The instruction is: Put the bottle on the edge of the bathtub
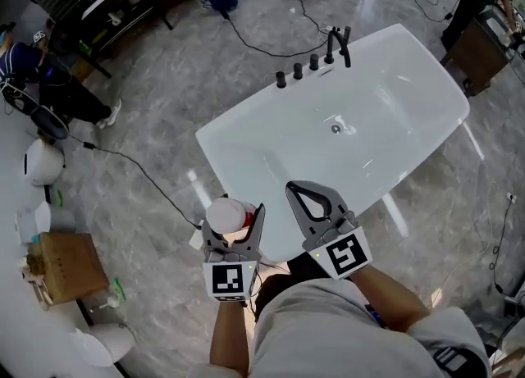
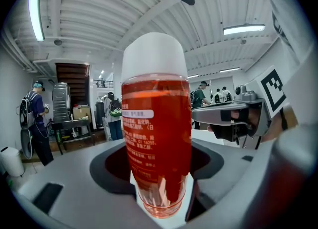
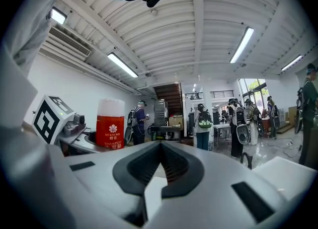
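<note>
A red bottle [image 1: 228, 214] with a white cap stands upright between the jaws of my left gripper [image 1: 234, 222], which is shut on it just outside the near-left rim of the white bathtub [image 1: 385, 97]. In the left gripper view the bottle [image 2: 156, 138] fills the middle, pinched low in the gripper [image 2: 161, 193]. My right gripper [image 1: 306, 192] hangs over the tub's near rim, shut with nothing in it. The right gripper view shows its closed jaws [image 3: 159, 159], with the bottle [image 3: 110, 124] off to the left.
Black tap fittings [image 1: 328, 50] line the tub's far rim. A cardboard box [image 1: 70, 266] and white bags lie on the marble floor at the left, with cables [image 1: 139, 173] trailing across it. Several people stand in the room beyond.
</note>
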Motion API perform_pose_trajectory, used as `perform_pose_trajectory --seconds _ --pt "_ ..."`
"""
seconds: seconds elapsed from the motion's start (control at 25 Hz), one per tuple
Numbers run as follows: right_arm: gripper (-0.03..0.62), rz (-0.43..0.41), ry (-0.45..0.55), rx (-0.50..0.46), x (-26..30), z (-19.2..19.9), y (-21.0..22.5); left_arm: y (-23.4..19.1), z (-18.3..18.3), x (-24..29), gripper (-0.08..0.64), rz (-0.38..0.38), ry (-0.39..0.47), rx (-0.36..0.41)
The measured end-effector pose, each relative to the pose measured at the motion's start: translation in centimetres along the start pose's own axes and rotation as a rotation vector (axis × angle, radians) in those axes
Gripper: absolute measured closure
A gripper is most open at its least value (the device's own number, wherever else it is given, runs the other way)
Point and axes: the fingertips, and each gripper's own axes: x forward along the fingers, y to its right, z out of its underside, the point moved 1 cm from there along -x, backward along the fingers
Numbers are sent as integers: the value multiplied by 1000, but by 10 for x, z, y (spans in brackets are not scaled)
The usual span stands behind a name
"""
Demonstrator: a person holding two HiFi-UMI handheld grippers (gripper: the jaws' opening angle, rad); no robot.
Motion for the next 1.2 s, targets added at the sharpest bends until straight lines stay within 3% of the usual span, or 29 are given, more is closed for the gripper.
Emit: perform_pose_trajectory --seconds 0.2,0.52,1.08,1.2 --pt "586 52 -22 32 15 11 22 -14 -6 31 253 8 -8 -21" --pt "586 141 -64 50 41 33 37 -40 3 73 253 102 -30 11" --pt "586 477 -110 81 125 57 57 -105 32 152 253 452 -32 69" --pt "586 565 -120 101 134 64 62 -117 42 167 253 511 -33 45"
